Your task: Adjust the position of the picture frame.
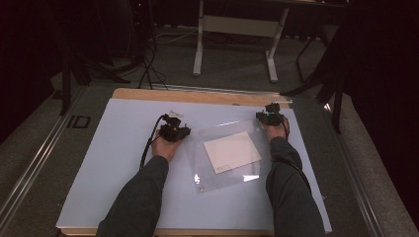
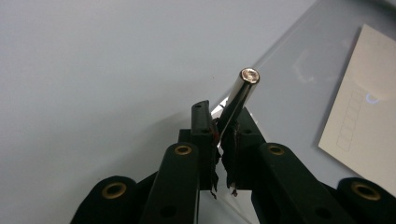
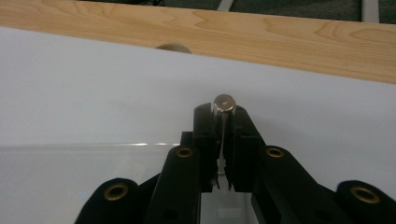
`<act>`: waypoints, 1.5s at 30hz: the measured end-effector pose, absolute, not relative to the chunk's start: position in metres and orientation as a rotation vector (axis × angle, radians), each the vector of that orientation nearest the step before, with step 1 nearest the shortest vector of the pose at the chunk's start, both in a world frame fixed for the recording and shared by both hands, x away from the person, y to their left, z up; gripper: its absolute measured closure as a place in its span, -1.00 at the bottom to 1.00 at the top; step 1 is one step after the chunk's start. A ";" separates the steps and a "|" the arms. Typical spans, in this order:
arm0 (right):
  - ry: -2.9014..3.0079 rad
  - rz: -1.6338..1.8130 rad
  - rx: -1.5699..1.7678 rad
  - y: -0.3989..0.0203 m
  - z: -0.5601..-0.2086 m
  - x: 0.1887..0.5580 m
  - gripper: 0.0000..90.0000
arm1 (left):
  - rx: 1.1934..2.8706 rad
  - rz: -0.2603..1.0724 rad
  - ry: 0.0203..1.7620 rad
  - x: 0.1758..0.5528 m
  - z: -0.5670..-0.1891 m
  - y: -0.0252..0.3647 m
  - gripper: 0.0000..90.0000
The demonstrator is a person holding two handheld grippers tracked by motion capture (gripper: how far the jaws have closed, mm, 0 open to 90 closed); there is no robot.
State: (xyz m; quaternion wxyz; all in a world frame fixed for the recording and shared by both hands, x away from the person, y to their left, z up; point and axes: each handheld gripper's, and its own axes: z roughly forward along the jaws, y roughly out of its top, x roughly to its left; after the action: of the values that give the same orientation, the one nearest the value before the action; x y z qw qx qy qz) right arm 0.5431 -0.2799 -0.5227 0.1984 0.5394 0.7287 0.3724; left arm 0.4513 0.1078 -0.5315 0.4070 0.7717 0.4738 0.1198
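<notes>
High view: clear sleeve (image 1: pixel 225 155) with card (image 1: pixel 232 151) lies flat on bench (image 1: pixel 113 163), left claw (image 1: pixel 174 131) and right claw (image 1: pixel 271 117) at its far corners. Left gripper view: claw clenched on metal pin (image 2: pixel 240 95). Right gripper view: clenched on pin (image 3: pixel 224 103). Keep both grips level, lift evenly.

At the right edge of the left gripper view, the cream card (image 2: pixel 364 107) is cut off, and its faint row of printed boxes is too small for us to read. In the right gripper view, the tongs hide the lower part of the metal pin (image 3: pixel 224 103).
</notes>
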 end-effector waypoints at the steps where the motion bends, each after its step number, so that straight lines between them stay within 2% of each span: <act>1: 2.040 1.043 1.508 -0.280 -0.523 0.543 0.87 | 1.938 0.298 1.199 0.452 -0.531 0.108 0.85; 9: 2.087 1.053 1.499 -0.278 -0.519 0.534 0.88 | 1.852 0.293 1.236 0.453 -0.522 0.120 0.80; 28: 2.086 1.118 1.426 -0.268 -0.501 0.491 0.87 | 1.828 0.339 1.221 0.446 -0.503 0.143 0.78; 45: 2.131 1.135 1.311 -0.247 -0.493 0.454 0.86 | 1.815 0.353 1.295 0.441 -0.504 0.165 0.79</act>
State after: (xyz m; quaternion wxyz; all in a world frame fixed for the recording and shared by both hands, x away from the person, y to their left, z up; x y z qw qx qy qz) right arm 0.4541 -0.2468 -0.4926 0.1959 0.4680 0.7606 0.4050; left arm 0.4405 0.1652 -0.5040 0.4279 0.7267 0.5185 0.1415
